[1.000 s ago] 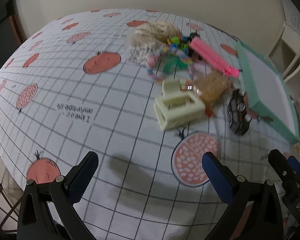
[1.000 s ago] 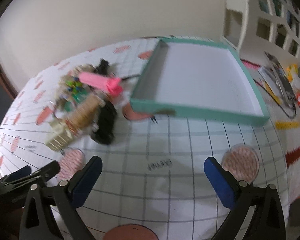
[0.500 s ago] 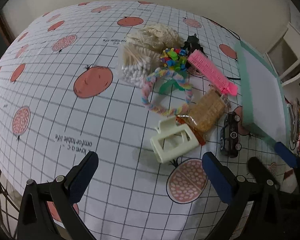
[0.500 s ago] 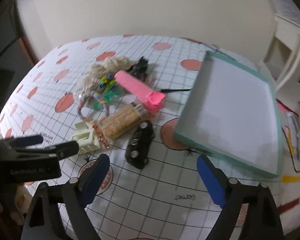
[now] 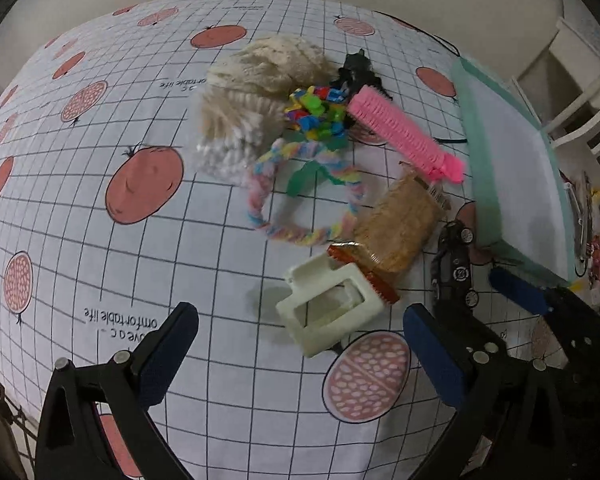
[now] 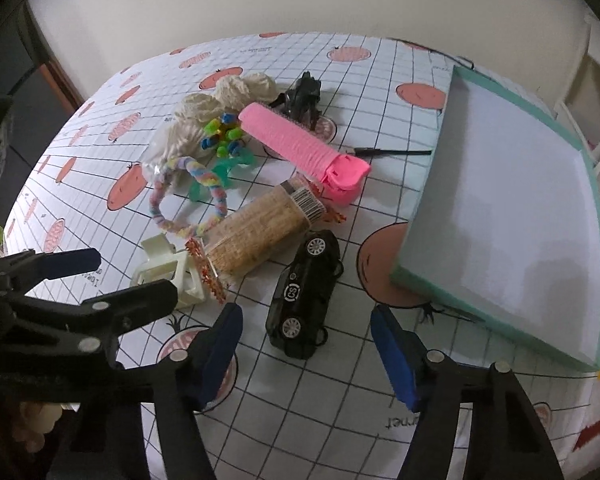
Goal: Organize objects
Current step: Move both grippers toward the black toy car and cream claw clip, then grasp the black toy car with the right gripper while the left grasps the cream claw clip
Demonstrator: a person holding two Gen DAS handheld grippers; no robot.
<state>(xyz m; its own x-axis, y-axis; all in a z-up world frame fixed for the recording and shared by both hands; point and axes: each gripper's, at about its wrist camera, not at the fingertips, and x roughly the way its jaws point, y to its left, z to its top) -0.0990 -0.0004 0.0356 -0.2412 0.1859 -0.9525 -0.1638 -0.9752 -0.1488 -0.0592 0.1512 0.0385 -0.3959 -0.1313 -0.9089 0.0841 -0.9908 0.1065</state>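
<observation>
Cream hair claw (image 5: 327, 307) lay ahead of left gripper (image 5: 300, 354), jaws spread, empty | black toy car (image 6: 305, 291) sat ahead of right gripper (image 6: 306, 350), jaws spread, empty | teal tray (image 6: 512, 204) rested farthest right on tomato-print tablecloth (image 5: 100, 264).

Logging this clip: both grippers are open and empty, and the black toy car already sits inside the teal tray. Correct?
Not quite. The black toy car is on the tablecloth beside the teal tray, not inside it, as the right wrist view shows. Both the left gripper and right gripper are open and empty.
</observation>
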